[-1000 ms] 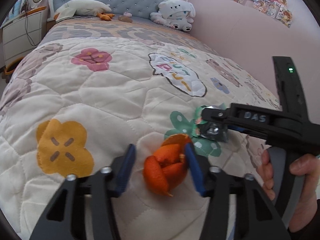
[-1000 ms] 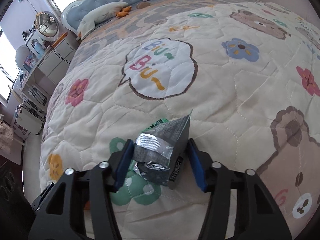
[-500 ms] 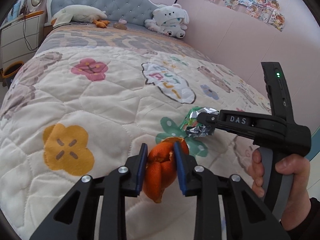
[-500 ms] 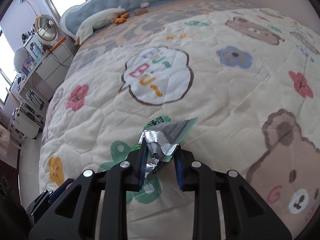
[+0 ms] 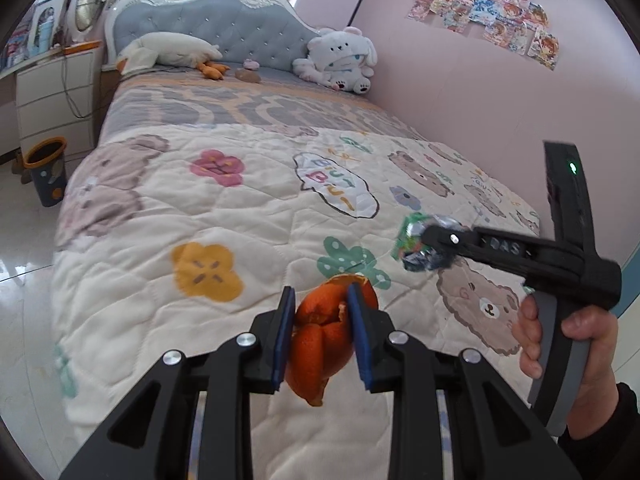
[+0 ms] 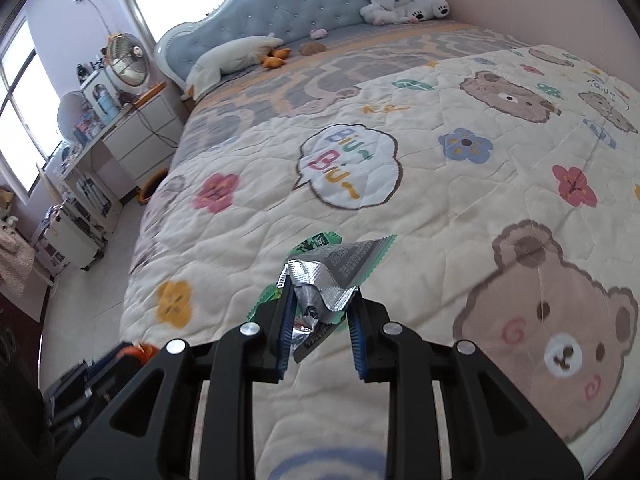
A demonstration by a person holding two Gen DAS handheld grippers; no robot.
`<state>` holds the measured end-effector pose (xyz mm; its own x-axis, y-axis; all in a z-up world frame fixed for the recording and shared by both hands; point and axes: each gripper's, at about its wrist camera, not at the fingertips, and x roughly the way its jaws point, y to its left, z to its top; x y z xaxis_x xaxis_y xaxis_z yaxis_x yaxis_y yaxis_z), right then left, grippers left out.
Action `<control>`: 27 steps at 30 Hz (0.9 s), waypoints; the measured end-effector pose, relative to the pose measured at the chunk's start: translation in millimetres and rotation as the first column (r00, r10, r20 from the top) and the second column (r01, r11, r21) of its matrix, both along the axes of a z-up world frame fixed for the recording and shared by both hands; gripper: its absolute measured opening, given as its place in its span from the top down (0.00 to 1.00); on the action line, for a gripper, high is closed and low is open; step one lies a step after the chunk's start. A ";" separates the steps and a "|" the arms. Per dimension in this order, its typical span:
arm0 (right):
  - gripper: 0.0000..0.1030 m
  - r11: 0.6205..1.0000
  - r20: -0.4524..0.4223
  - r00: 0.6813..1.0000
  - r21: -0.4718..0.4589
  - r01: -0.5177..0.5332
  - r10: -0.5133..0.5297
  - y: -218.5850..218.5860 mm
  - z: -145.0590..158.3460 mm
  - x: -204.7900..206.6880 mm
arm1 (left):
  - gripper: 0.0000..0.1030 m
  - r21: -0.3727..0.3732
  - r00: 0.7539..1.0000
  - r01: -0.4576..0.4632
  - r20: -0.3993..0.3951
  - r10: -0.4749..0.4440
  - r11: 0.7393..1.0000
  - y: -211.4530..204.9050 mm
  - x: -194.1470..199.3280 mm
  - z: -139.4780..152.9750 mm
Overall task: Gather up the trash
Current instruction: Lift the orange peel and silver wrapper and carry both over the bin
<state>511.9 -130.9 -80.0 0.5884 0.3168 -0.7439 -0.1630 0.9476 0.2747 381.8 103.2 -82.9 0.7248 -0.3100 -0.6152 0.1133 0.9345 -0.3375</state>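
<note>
My left gripper (image 5: 320, 300) is shut on an orange peel (image 5: 326, 336) and holds it lifted above the bed's quilt (image 5: 224, 216). My right gripper (image 6: 320, 300) is shut on a crumpled silver and green snack wrapper (image 6: 334, 272), also lifted off the quilt (image 6: 460, 208). In the left wrist view the right gripper (image 5: 430, 238) shows at the right, held in a hand, with the wrapper (image 5: 412, 240) at its tip. The orange peel (image 6: 140, 350) shows at the lower left of the right wrist view.
A dark bin with an orange rim (image 5: 46, 170) stands on the floor beside the bed, by a white drawer unit (image 5: 52, 96). Plush toys (image 5: 340, 60) and a pillow (image 5: 168, 50) lie at the headboard. A pink wall (image 5: 480, 92) runs along the bed's right side.
Both grippers closed on their items and lifted them off the quilt, pulling back from the bed. More of the room and floor at the left shows now.
</note>
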 end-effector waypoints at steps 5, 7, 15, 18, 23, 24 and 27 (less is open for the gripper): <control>0.77 1.000 0.018 1.000 0.021 -0.015 0.015 -1.2 12.9 -37.9 | 0.75 -0.005 1.000 -0.026 -0.006 0.026 1.000 13.1 -25.8 13.5; 0.77 0.999 0.028 1.000 0.029 -0.016 0.015 -3.1 18.9 -53.1 | 0.75 -0.001 0.999 -0.033 0.001 0.033 0.999 16.5 -40.1 20.2; 0.77 0.999 0.080 0.997 0.044 -0.028 0.024 -19.7 44.8 -121.9 | 0.75 0.008 0.998 -0.048 0.033 0.048 0.999 19.7 -98.8 46.9; 0.77 0.998 0.095 0.995 0.051 -0.032 0.027 -29.8 53.7 -149.5 | 0.75 0.007 0.998 -0.043 0.054 0.043 0.999 15.2 -121.2 56.2; 0.77 0.998 0.112 0.994 0.066 -0.023 0.015 -49.3 66.5 -194.0 | 0.75 -0.021 0.998 -0.014 0.064 0.015 1.000 -3.3 -150.7 62.1; 0.77 0.998 0.116 0.993 0.065 -0.022 0.014 -51.8 68.4 -200.1 | 0.75 -0.028 0.998 -0.002 0.064 0.003 1.000 -7.7 -156.0 62.7; 0.76 0.998 0.134 0.991 0.059 -0.020 0.012 -59.8 77.2 -224.1 | 0.75 -0.034 0.997 0.025 0.072 -0.023 0.999 -21.0 -169.9 66.4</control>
<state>287.8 -190.7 -2.8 0.6760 0.3684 -0.6382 -0.2170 0.9272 0.3054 211.9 82.3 -16.4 0.7584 -0.3486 -0.5507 0.1606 0.9188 -0.3605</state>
